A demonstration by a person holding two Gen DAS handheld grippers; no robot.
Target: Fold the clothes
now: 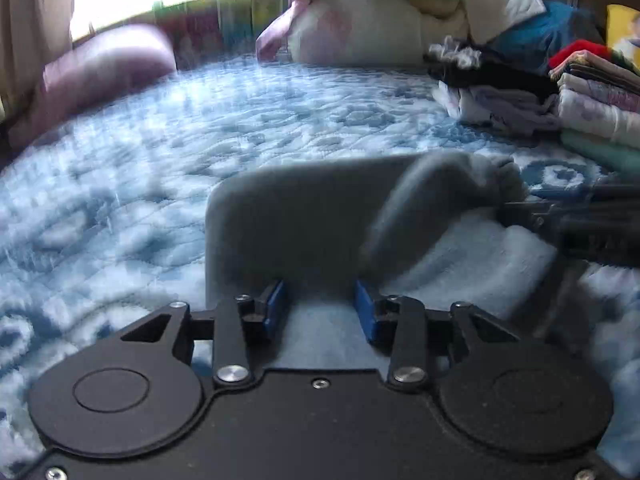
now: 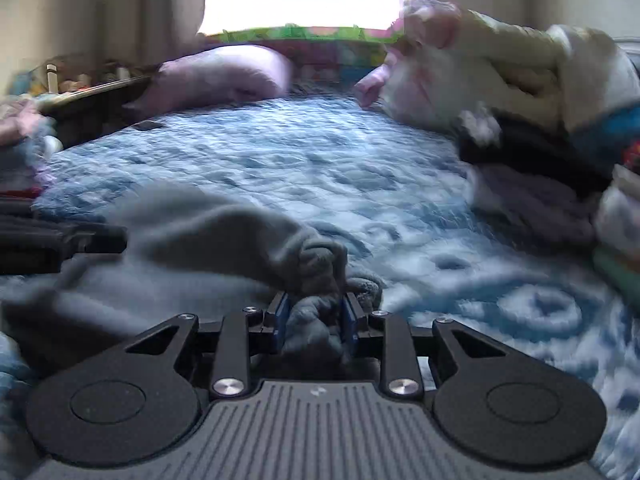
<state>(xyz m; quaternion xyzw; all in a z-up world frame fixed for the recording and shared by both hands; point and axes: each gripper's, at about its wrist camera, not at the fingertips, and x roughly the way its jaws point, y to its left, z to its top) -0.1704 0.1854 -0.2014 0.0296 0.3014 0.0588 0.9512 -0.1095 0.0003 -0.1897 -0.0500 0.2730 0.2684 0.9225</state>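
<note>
Between right claw (image 2: 314, 318) pads, bunched grey garment (image 2: 224, 240).

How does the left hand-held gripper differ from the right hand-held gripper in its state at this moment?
The left hand-held gripper has its blue pads apart, with the grey garment lying flat between them, not pinched. The right hand-held gripper is shut on a bunched fold of that garment. The left body is smooth black; the right body is ribbed grey. Both have blue pads and work over the blue patterned bedspread.
</note>
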